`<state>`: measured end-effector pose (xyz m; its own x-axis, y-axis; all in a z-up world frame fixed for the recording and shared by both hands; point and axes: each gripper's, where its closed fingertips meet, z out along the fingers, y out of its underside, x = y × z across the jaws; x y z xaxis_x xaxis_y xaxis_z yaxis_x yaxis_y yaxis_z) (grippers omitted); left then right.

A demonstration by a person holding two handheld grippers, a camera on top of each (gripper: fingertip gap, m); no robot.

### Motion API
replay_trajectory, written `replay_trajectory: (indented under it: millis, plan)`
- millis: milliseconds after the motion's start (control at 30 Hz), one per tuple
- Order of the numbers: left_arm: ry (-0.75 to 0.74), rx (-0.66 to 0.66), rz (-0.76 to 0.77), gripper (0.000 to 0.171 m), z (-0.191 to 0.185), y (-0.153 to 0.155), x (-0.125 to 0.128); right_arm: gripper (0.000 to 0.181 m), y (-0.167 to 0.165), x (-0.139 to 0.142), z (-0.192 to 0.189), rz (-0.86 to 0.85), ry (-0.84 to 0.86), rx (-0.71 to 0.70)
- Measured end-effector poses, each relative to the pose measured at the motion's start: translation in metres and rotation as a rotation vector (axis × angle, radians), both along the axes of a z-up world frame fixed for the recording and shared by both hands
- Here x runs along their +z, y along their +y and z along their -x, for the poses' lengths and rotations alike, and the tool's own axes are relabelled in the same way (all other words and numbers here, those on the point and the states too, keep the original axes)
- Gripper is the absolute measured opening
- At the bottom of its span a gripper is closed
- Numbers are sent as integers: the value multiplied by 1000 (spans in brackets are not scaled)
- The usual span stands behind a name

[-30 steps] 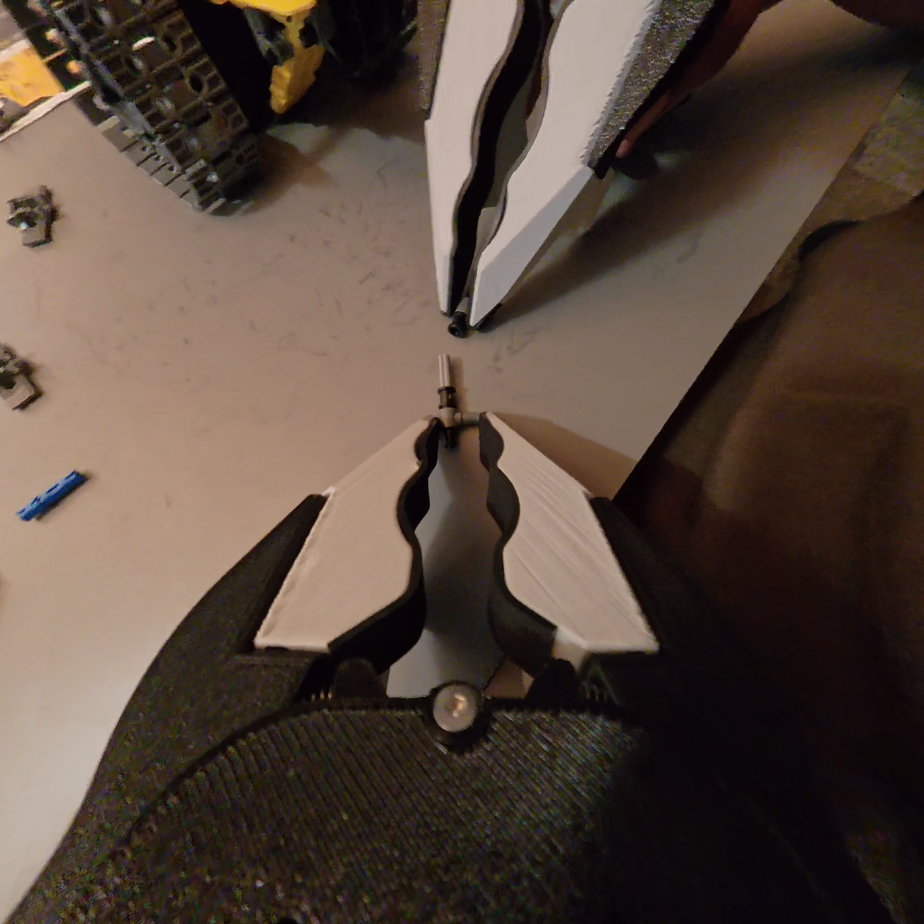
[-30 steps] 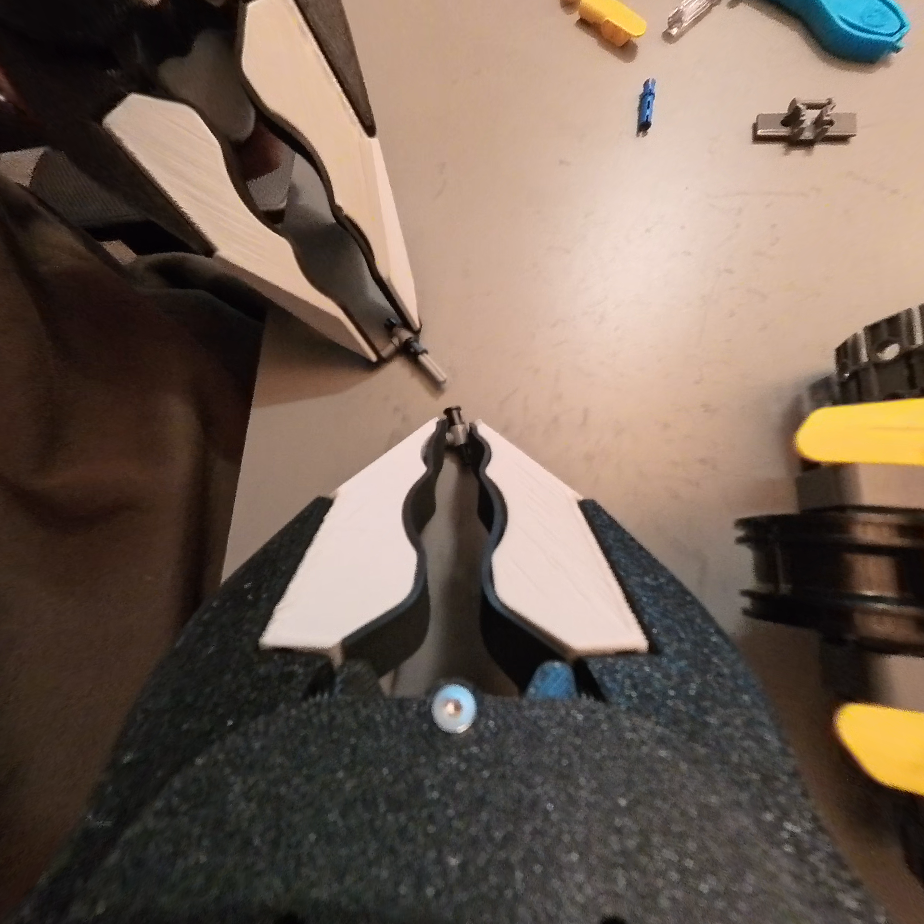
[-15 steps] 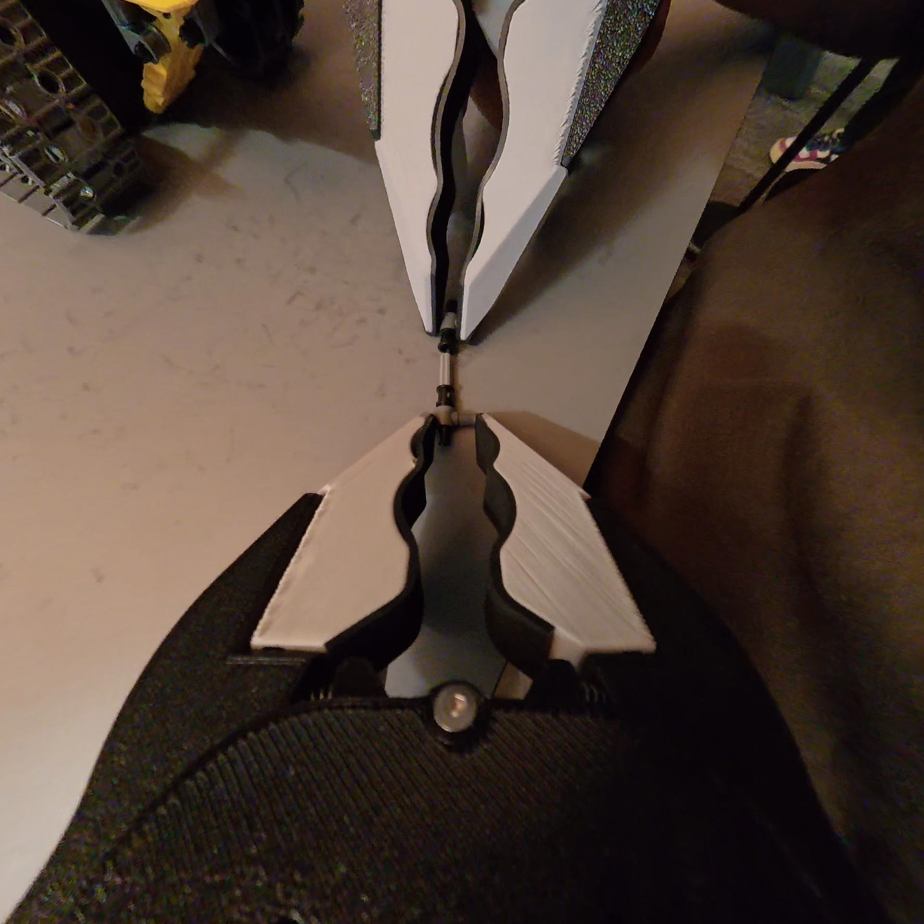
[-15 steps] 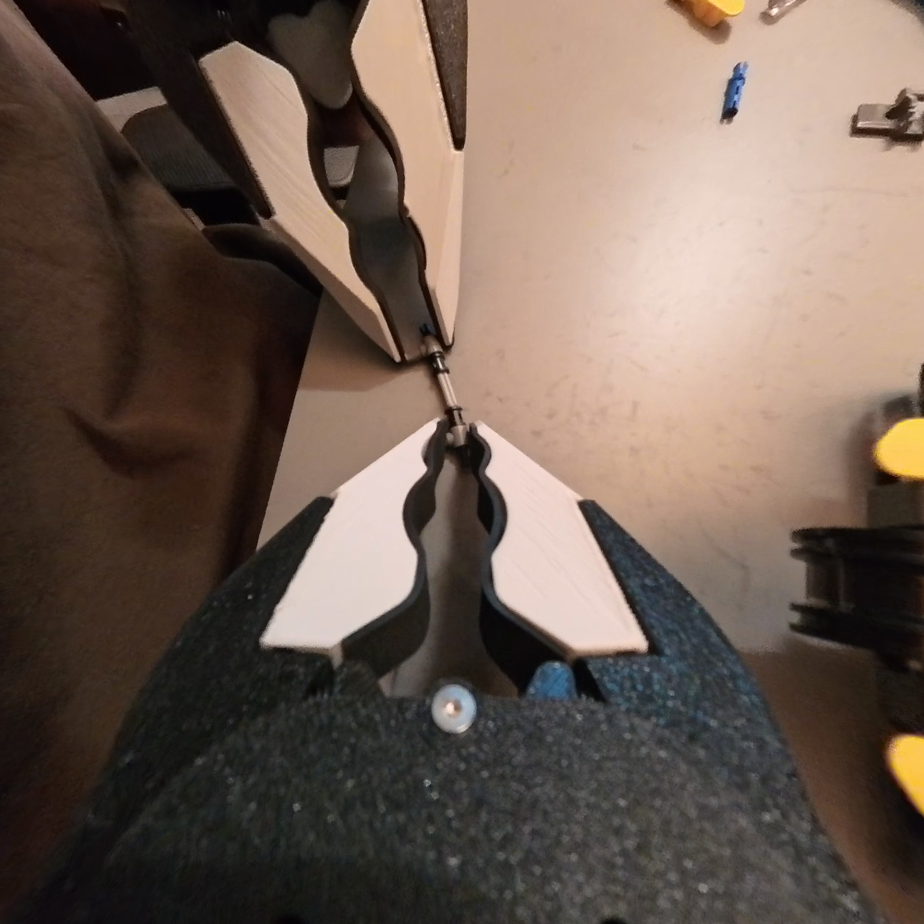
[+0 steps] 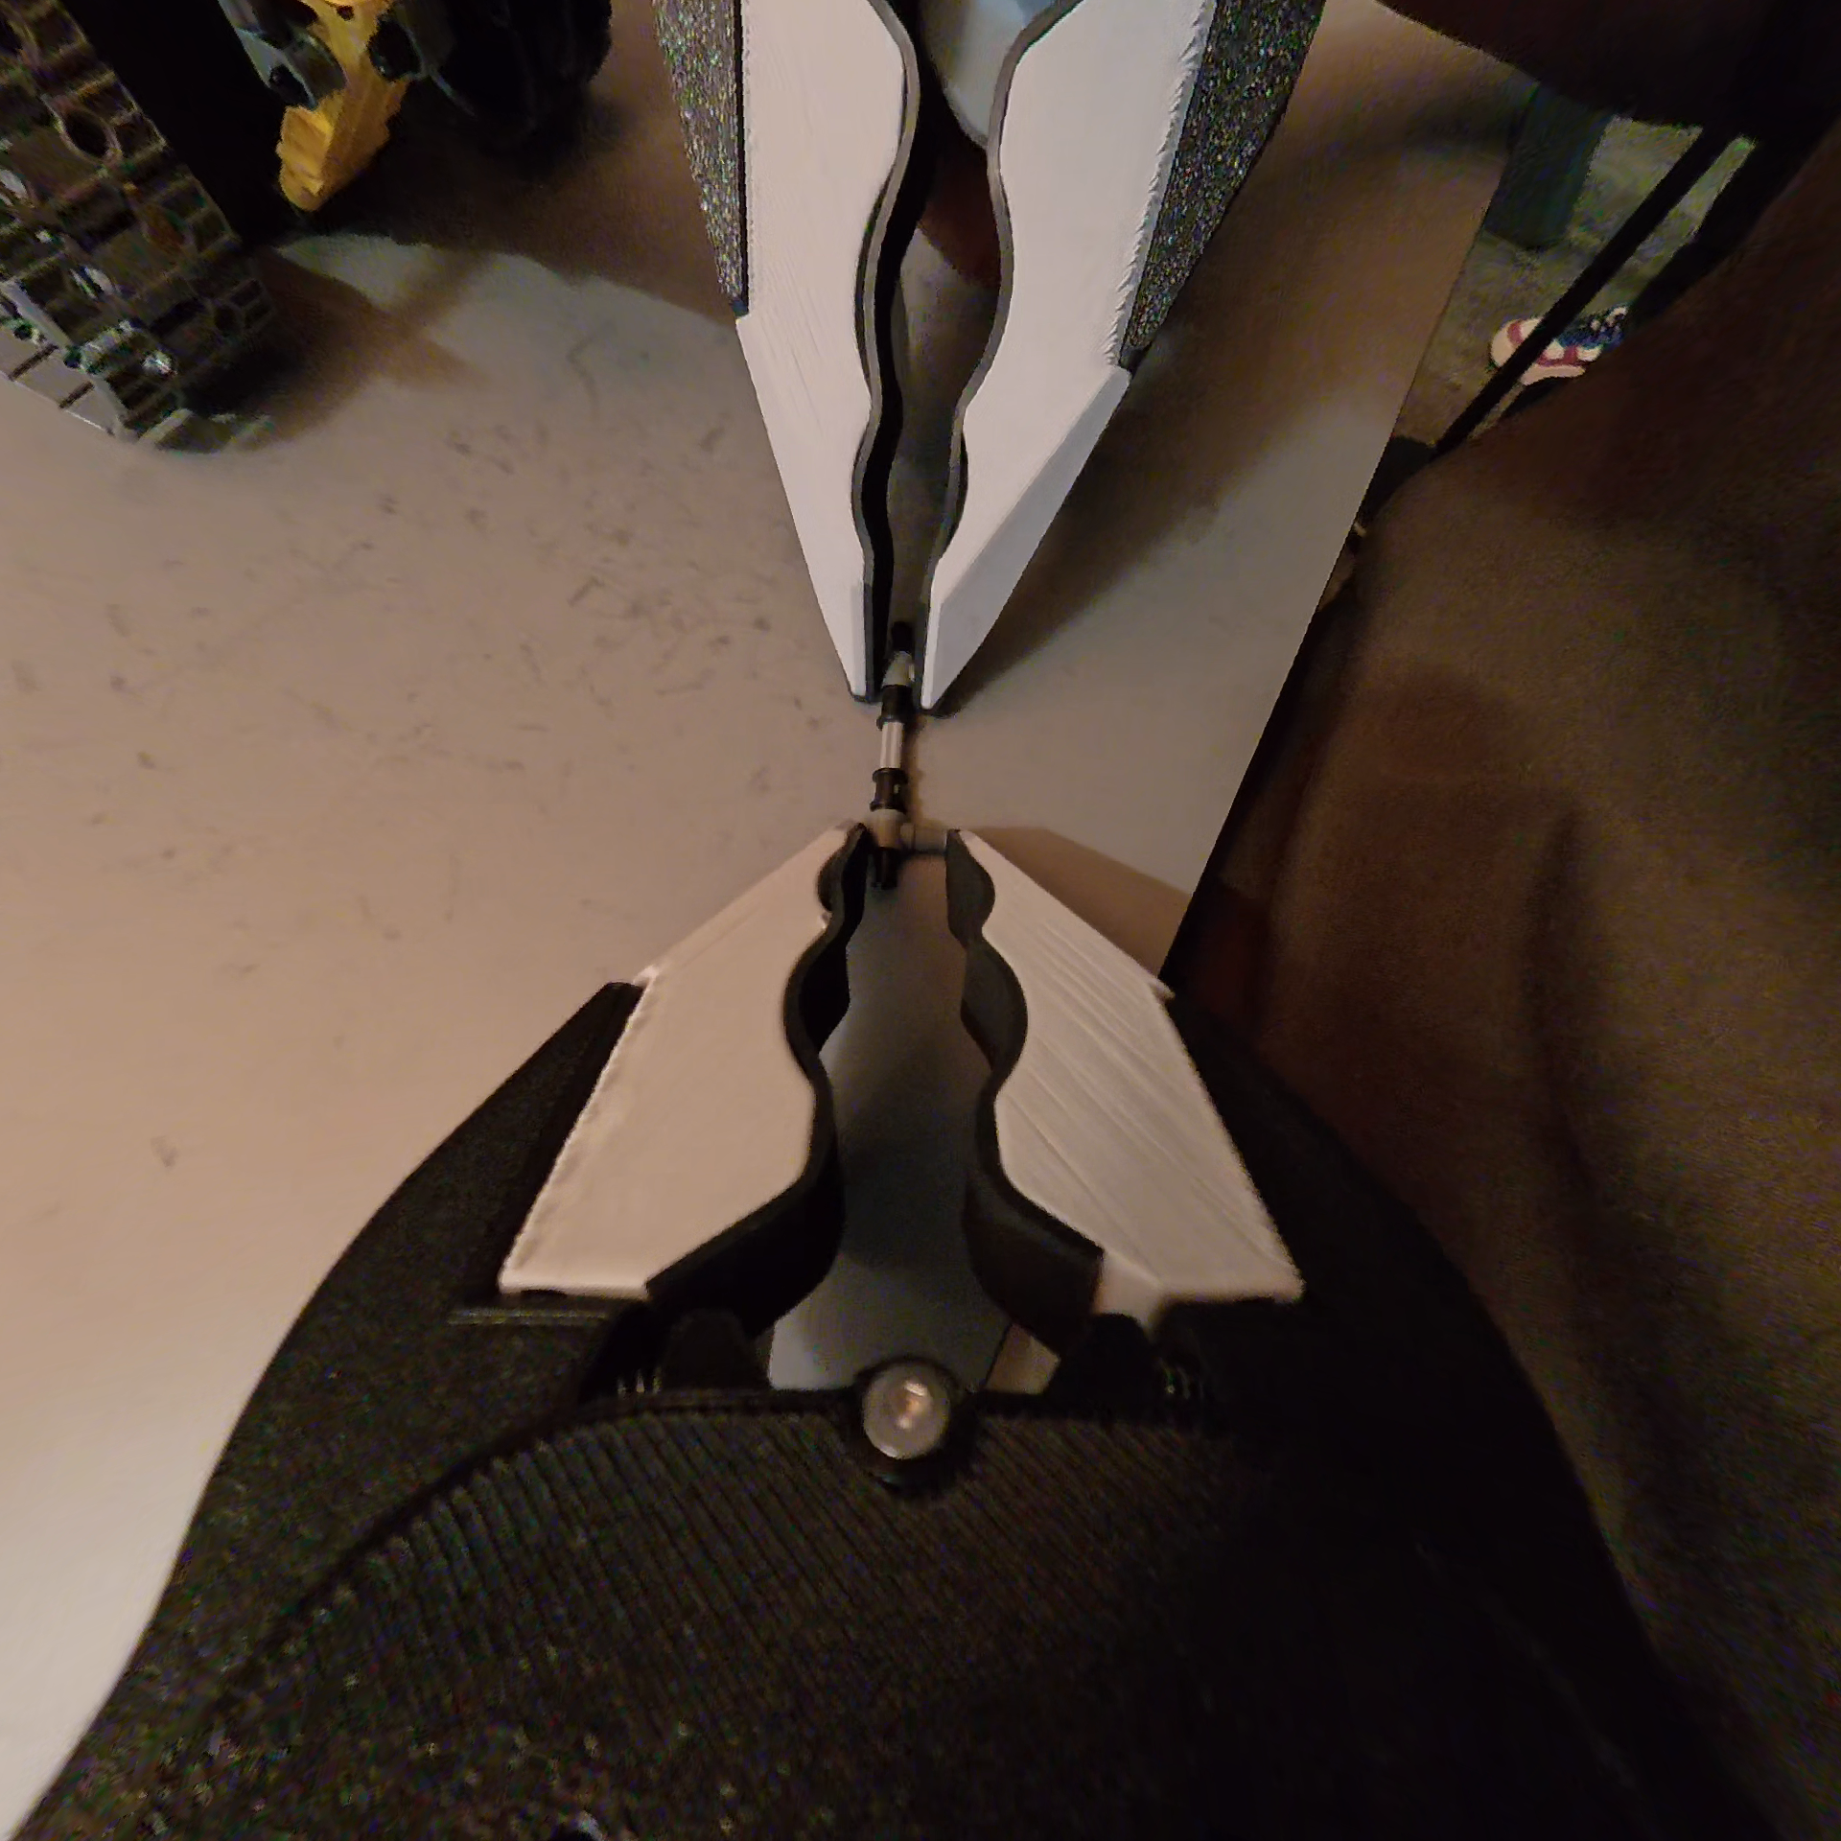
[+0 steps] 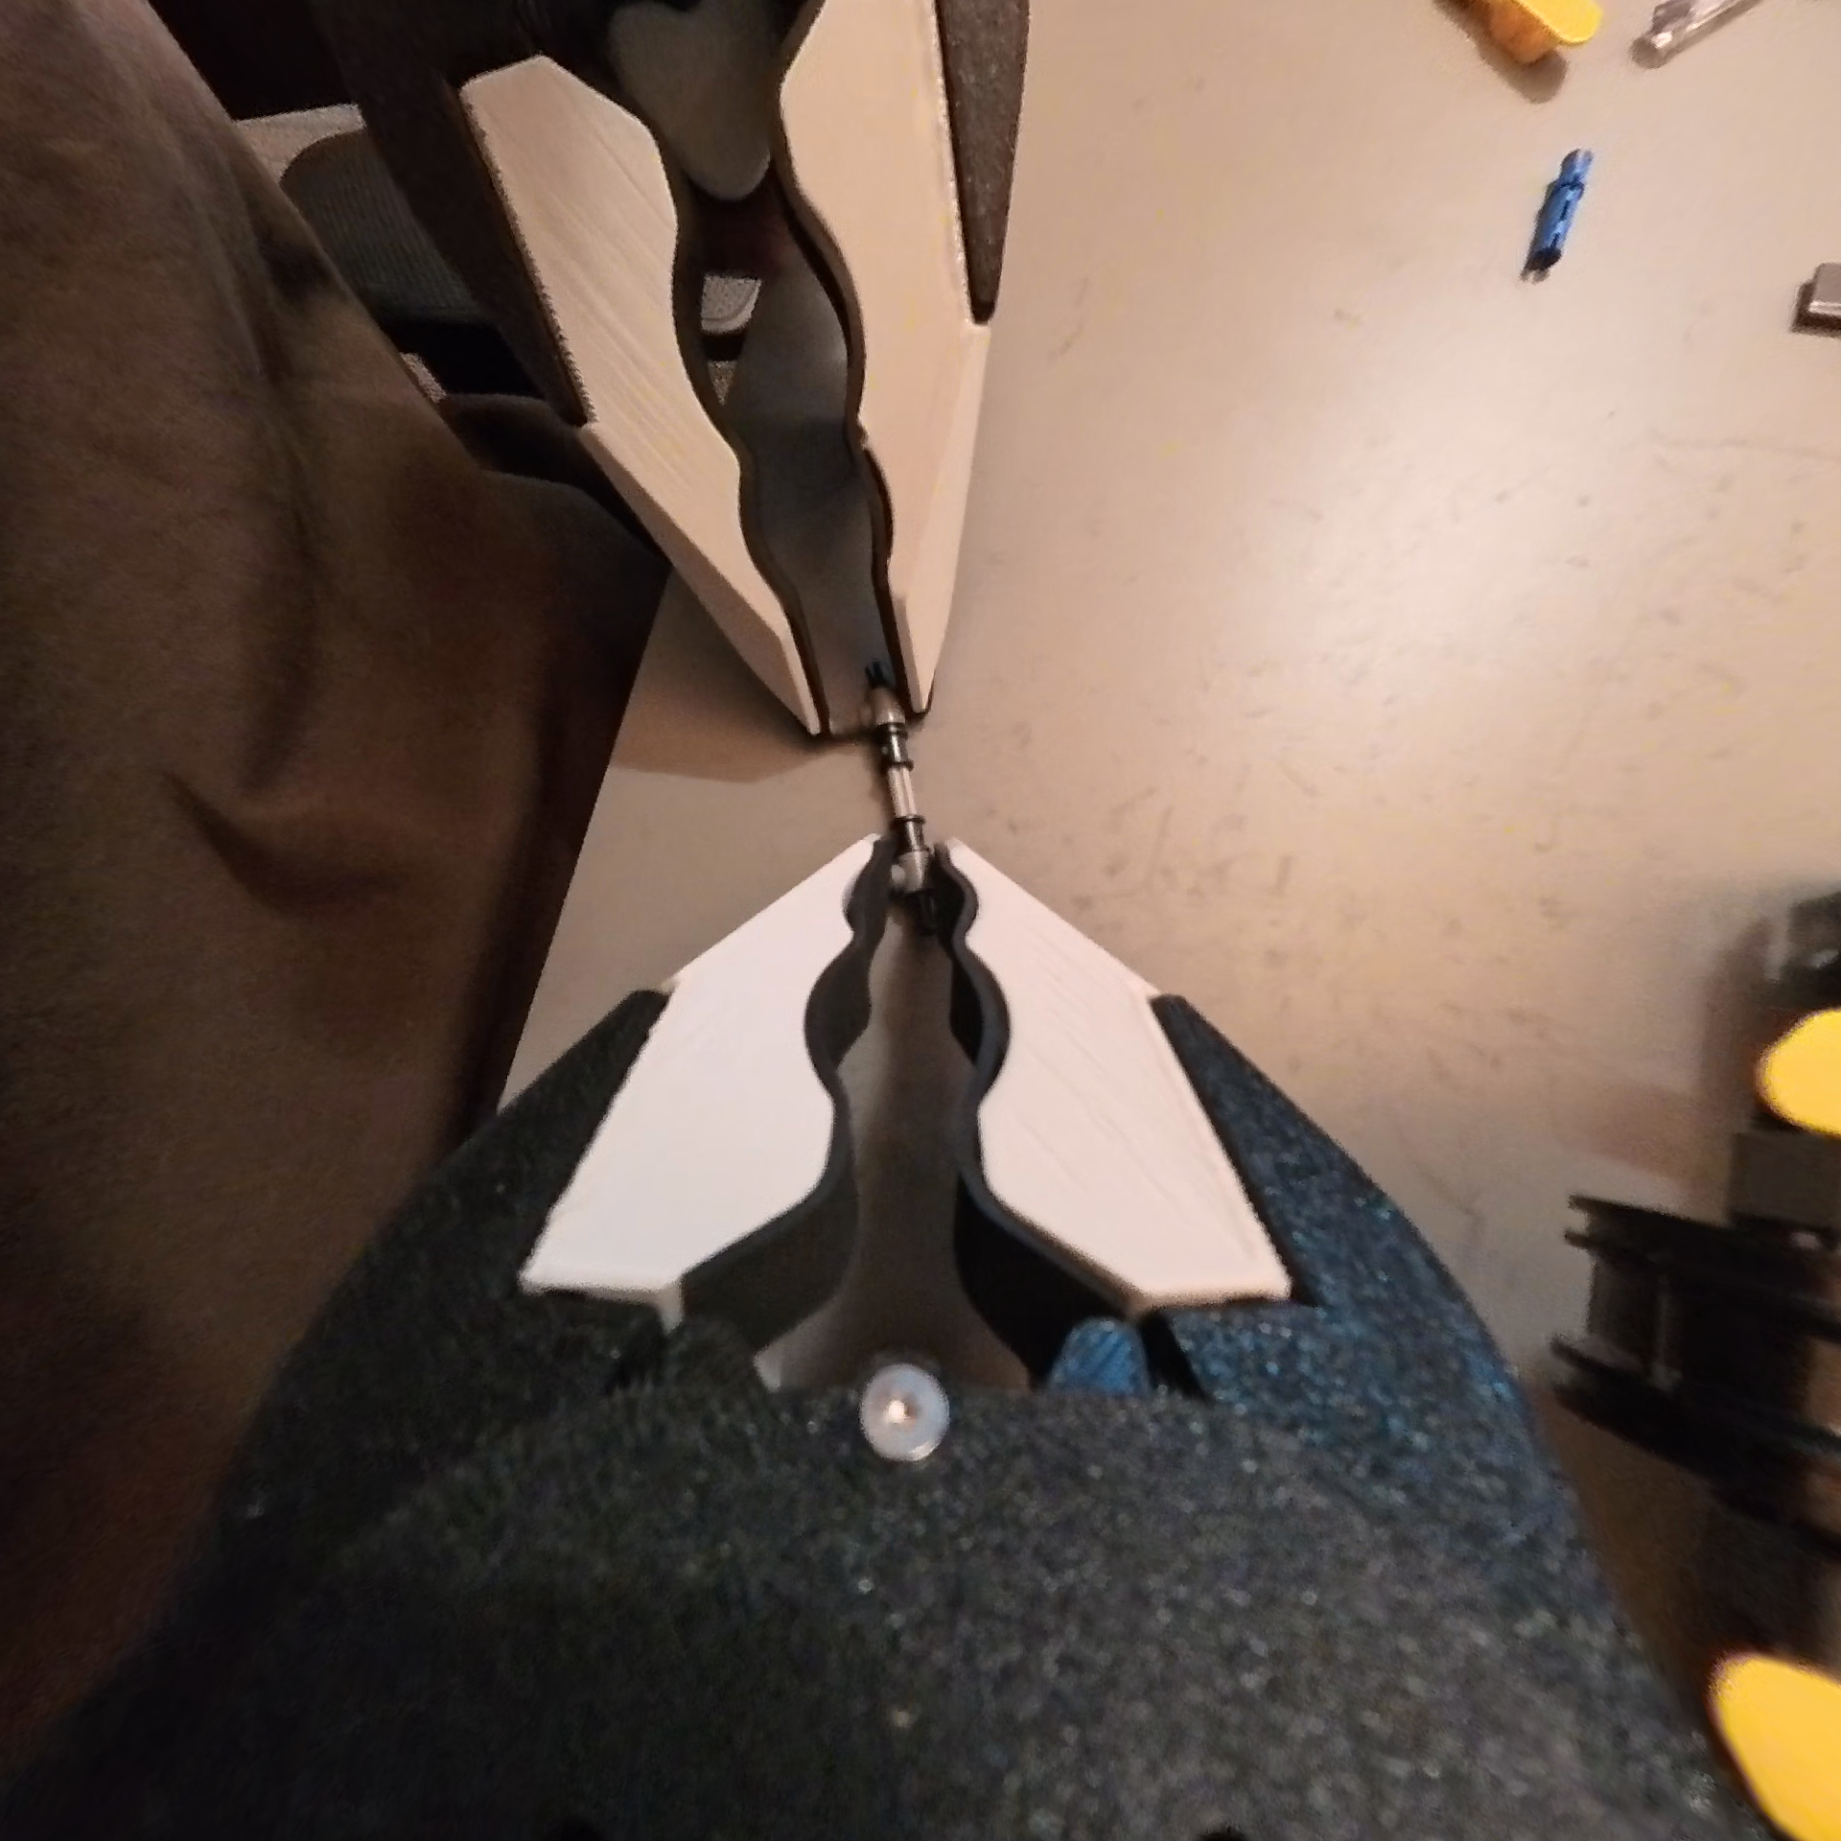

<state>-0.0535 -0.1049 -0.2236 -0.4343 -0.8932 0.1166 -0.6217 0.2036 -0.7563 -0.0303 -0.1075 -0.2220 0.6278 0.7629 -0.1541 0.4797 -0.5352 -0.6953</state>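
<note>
My left gripper (image 5: 894,842) is shut on a thin grey pin with black collars (image 5: 890,745). The pin sticks forward from its tips. My right gripper (image 6: 912,859) is shut on a small black-and-grey connector piece (image 6: 917,882). The two grippers meet tip to tip just above the beige table (image 5: 349,797), near its edge. The pin (image 6: 900,787) spans the short gap between them, and its far end sits in the connector (image 5: 900,665). The right gripper (image 5: 894,692) comes in from the top of the left wrist view. The left gripper (image 6: 872,715) comes in from the top of the right wrist view.
A black tracked model with yellow parts (image 5: 110,249) stands on the table at the far left. A black wheel assembly with yellow pieces (image 6: 1713,1315) is at the right edge. A blue pin (image 6: 1556,211) and other small parts lie farther off. A person's brown clothing (image 5: 1554,946) borders the table edge. The grippers are tip to tip, or close to it.
The grippers have swung into line and closed the gap. The pin and the connector, apart a second ago, now meet end to end between the tips.
</note>
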Motion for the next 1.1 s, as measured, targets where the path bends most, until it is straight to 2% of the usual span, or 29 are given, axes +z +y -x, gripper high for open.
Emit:
replay_trajectory:
  millis: [633, 733, 1100]
  plan:
    - [-2, 2, 8, 13, 0, 0, 1, 7, 4, 0, 5, 16, 28, -8]
    - [0, 1, 14, 13, 0, 0, 1, 25, 1, 2, 5, 9, 29, -6]
    - [19, -2, 41, 13, 0, 0, 1, 15, -3, 0, 3, -44, 10, 35]
